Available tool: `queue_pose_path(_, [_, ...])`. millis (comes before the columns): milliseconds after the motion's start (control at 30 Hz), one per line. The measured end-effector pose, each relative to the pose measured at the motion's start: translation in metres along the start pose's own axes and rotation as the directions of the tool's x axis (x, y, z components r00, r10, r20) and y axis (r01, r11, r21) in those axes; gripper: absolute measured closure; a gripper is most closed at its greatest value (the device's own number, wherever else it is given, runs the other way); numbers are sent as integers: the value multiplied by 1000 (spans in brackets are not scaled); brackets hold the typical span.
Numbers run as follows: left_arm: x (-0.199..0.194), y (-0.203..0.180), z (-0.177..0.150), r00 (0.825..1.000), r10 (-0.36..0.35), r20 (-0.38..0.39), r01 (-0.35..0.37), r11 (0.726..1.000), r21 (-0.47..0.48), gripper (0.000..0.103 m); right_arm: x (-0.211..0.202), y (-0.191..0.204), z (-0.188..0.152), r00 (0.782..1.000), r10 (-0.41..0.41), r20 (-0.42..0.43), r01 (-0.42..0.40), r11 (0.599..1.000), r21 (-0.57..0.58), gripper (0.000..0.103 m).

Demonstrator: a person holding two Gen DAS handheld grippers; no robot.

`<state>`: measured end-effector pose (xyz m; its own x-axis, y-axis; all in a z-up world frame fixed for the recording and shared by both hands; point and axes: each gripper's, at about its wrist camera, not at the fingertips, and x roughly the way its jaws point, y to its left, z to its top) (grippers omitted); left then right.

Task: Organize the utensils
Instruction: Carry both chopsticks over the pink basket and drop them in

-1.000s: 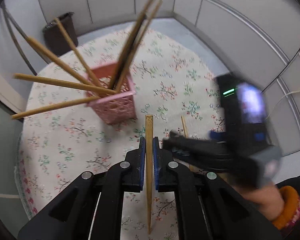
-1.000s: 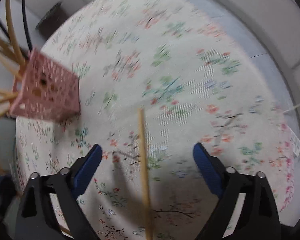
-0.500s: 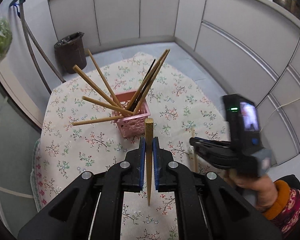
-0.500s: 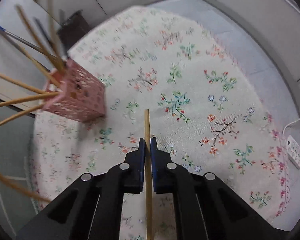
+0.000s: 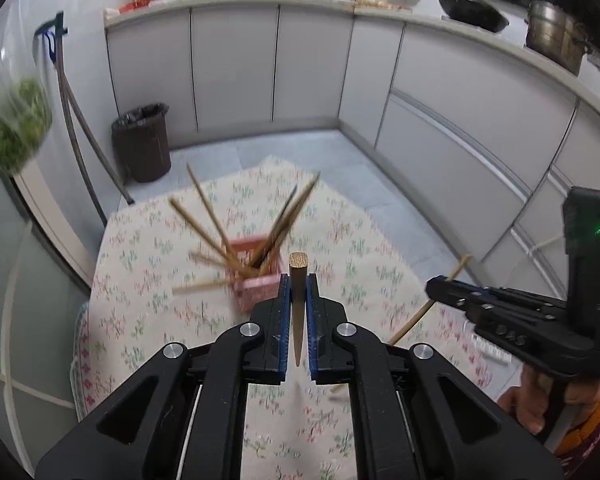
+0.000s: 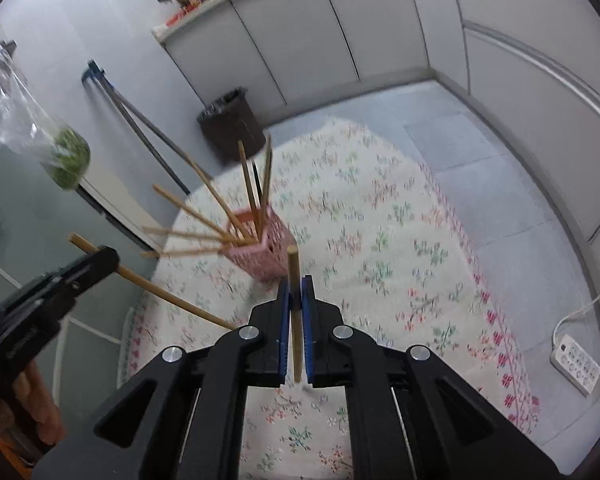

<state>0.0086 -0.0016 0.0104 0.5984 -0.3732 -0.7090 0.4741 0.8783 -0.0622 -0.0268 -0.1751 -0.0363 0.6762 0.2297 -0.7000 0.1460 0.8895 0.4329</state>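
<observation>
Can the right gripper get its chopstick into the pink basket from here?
Probably yes: the right gripper holds its chopstick clear above the table, the pink basket is just ahead, its top open between the leaning chopsticks.

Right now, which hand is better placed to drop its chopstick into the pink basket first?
Probably the left gripper. Its chopstick sits right in front of the pink basket. The right gripper also holds a chopstick, but looks farther to the side.

Chopsticks: matt wood. Basket: pink perforated plastic. Tablecloth: floral woven cloth. Left gripper: matt black plastic, blue pads, bright metal screws.
</observation>
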Motion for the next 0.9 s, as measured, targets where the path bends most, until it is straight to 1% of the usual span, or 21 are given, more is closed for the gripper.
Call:
queue_pose_path(133, [-19,6,30,994,4,108,1,999,-45,96,-31,7,37,993,42,110,-43,999,4,97])
queue_pose_path(233, [-29,15,56,981,38,189,-21,996,-90,96,-49,14,64,979,81,186,-83,997,3,97])
queue_pose_path(300, [-28,19,68,976,42,213,-19,994,-109,96,-53,18,77,971,89,222,-90,996,-4,97])
queue_pose_path(333, [-26,21,73,974,52,221,-26,993,-116,96,-54,20,83,968,92,232,-93,996,-7,97])
queue_pose_path(367, [-21,23,79,970,75,230,-48,992,-119,96,-52,23,90,966,99,239,-100,995,-8,97])
queue_pose_path(467, [0,29,85,968,124,219,-98,987,-125,96,-40,30,103,965,113,238,-111,994,-24,97])
queue_pose_path(500, [9,33,85,969,124,213,-96,986,-135,95,-37,32,104,965,113,237,-110,994,-29,97])
queue_pose_path(533, [23,39,84,973,108,203,-79,986,-148,95,-30,36,107,965,110,239,-104,994,-39,97])
queue_pose_path(567, [32,43,83,978,105,183,-78,985,-152,91,-26,38,108,965,108,239,-100,994,-45,97])
queue_pose_path(633, [46,53,79,983,114,142,-89,981,-175,89,-16,42,109,966,113,232,-103,993,-54,97])
queue_pose_path(667, [46,60,76,982,122,147,-92,976,-195,89,-11,44,110,966,117,229,-106,993,-58,97])
queue_pose_path(733, [33,66,75,975,129,182,-87,972,-220,89,-3,49,111,966,105,236,-90,993,-73,97])
queue_pose_path(800, [20,70,74,968,139,210,-88,968,-236,83,3,52,113,965,93,247,-76,994,-79,97])
queue_pose_path(867, [12,75,74,964,148,221,-89,963,-256,75,14,58,115,965,93,246,-76,994,-81,97])
queue_pose_path(900, [10,77,74,964,149,222,-89,961,-262,75,18,60,115,965,92,246,-74,994,-82,97])
